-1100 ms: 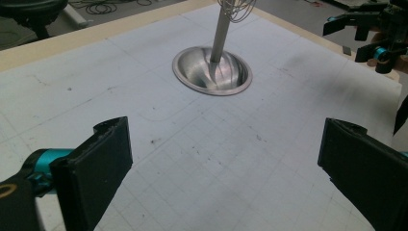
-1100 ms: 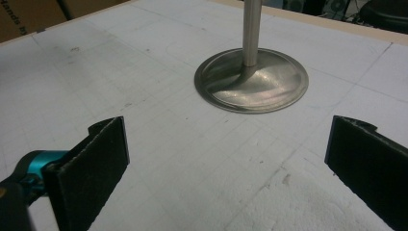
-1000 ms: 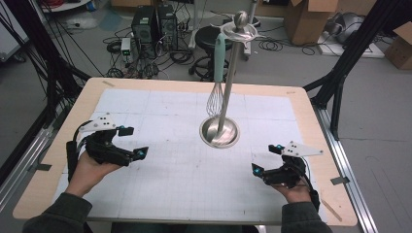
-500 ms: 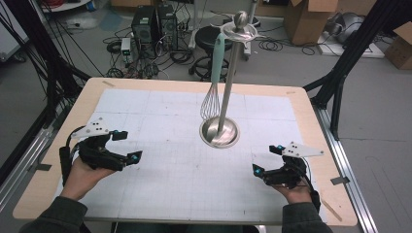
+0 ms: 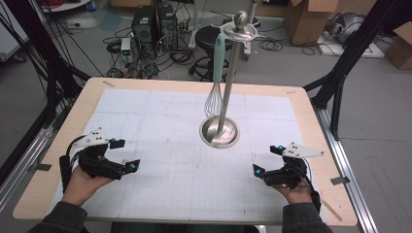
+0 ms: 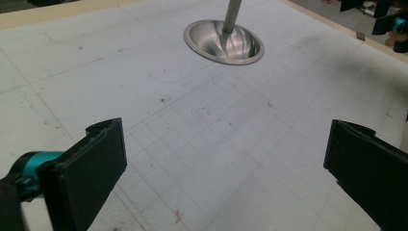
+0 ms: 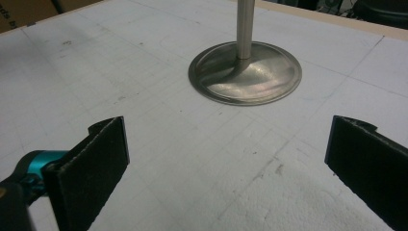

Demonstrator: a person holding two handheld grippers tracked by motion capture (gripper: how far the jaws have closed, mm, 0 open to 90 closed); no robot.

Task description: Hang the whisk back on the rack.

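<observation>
A metal stand (image 5: pixel 227 92) with a round dished base (image 5: pixel 219 132) rises from the middle of the table. A whisk (image 5: pixel 214 99) with a pale green handle hangs from the stand's top ring, its wire head just above the base. My left gripper (image 5: pixel 125 155) rests near the front left, held by a hand, jaws wide open and empty. My right gripper (image 5: pixel 266 159) rests near the front right, also open and empty. The left gripper view shows the base (image 6: pixel 224 42) far ahead; the right gripper view shows the base (image 7: pixel 245 72) closer, beyond the open jaws.
A white gridded mat (image 5: pixel 160 126) covers the wooden table (image 5: pixel 311 116). In the left gripper view the other gripper (image 6: pixel 392 26) sits at the far right table edge. Computers, cables, a stool and cardboard boxes (image 5: pixel 311 19) stand on the floor beyond the table.
My left gripper has slid toward the front of the table and turned slightly right. The right gripper has stayed where it was.
</observation>
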